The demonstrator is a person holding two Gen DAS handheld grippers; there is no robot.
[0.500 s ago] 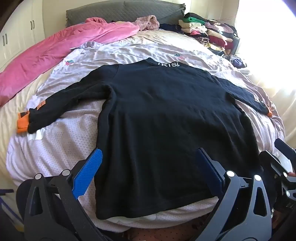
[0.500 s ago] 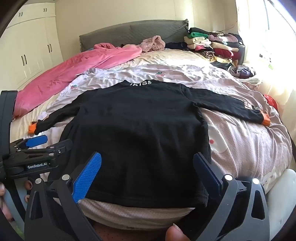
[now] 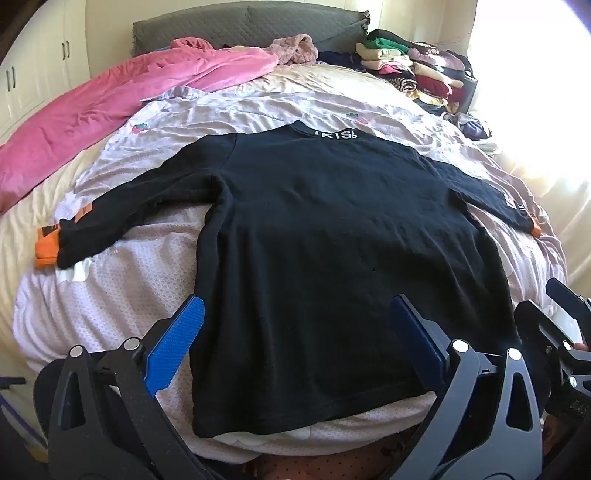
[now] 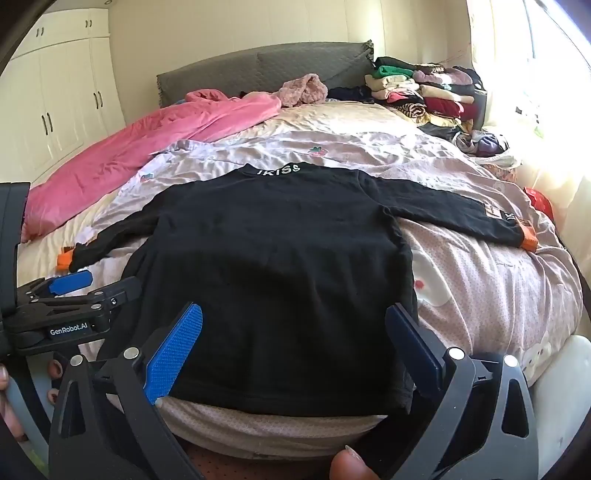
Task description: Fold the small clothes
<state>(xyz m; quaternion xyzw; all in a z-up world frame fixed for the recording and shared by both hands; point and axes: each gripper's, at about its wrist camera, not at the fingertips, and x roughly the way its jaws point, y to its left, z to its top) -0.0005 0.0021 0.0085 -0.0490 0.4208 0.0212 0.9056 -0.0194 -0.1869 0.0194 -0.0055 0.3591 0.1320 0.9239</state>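
Note:
A black long-sleeved shirt [image 3: 332, 240] with orange cuffs lies spread flat on the bed, collar away from me and sleeves out to both sides; it also shows in the right wrist view [image 4: 280, 266]. My left gripper [image 3: 295, 332] is open and empty, hovering over the shirt's near left hem. My right gripper [image 4: 295, 332] is open and empty over the near right hem. The left gripper also shows in the right wrist view [image 4: 70, 291], at the left edge.
The bed has a pale lilac quilt [image 3: 129, 280]. A pink blanket [image 3: 110, 110] lies along the left side. A stack of folded clothes [image 3: 413, 70] sits at the far right by the grey headboard [image 3: 240, 26]. White wardrobes [image 4: 62, 99] stand at left.
Both grippers have drawn back slightly, low over the near hem. The shirt has not moved.

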